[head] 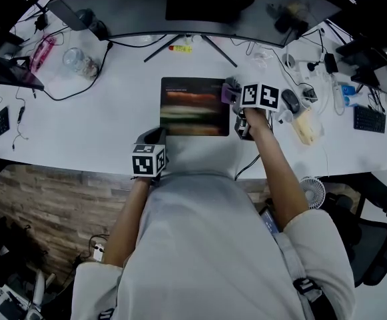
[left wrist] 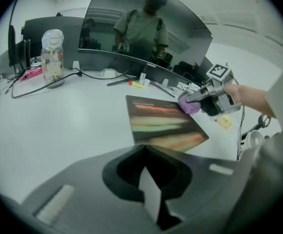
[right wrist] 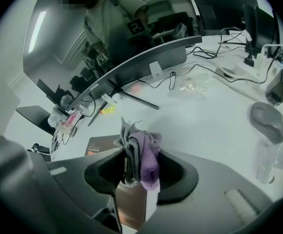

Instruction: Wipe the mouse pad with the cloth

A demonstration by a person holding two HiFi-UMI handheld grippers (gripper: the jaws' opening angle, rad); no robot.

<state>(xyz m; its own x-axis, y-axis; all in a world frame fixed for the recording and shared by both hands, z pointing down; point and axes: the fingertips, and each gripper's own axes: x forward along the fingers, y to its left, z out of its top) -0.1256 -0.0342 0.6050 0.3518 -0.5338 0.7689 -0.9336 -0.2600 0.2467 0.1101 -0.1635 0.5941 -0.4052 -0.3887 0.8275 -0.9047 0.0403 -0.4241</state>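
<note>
The dark mouse pad [head: 194,105] with coloured streaks lies flat on the white desk [head: 100,125]. My right gripper [head: 236,100] is at the pad's far right corner, shut on a bunched purple and grey cloth [head: 229,93]. In the right gripper view the cloth [right wrist: 142,152] sticks up between the jaws of the right gripper [right wrist: 134,184], with the mouse pad [right wrist: 100,144] behind it. My left gripper [head: 156,137] hovers at the pad's near left corner, its jaws together and empty. The left gripper view shows the left gripper [left wrist: 150,191], the mouse pad [left wrist: 163,123] and the cloth [left wrist: 189,105].
A curved monitor [head: 206,5] with a splayed stand stands behind the pad. A glass jar [head: 76,60] and cables sit at the back left. On the right are a grey mouse [head: 290,101], a yellowish object [head: 304,127] and a keyboard [head: 369,119].
</note>
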